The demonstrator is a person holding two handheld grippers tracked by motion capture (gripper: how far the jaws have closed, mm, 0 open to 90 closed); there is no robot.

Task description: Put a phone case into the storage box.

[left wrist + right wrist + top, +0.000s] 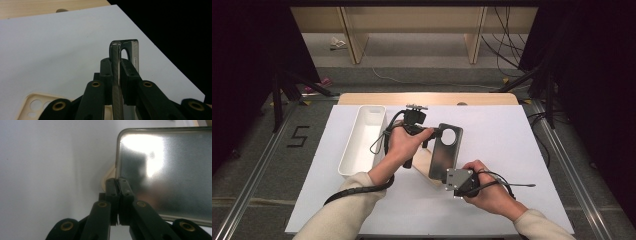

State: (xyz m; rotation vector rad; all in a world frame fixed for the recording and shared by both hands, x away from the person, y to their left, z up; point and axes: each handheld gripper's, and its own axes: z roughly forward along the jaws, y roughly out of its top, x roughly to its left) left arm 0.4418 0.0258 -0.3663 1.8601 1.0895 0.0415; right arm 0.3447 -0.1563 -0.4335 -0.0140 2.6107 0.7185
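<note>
A dark smoky phone case (447, 152) with a round camera hole is held up above the white mat, tilted on edge. My left gripper (435, 133) is shut on its top end beside the camera hole; in the left gripper view the jaws (117, 62) clamp the case's thin rim (114, 50). At the bottom end my right gripper (453, 176) is shut on the case's edge (165, 170), jaws (117, 181) pressed together. A beige phone case (424, 162) lies flat on the mat beneath, also visible as the beige case (35, 105) and a beige sliver (108, 173).
A long white bin (362, 140) stands on the left part of the white mat (512, 140). A thin dark stylus-like tool (522, 185) lies at the right, near the right hand. The wooden table edge (427, 98) runs along the back.
</note>
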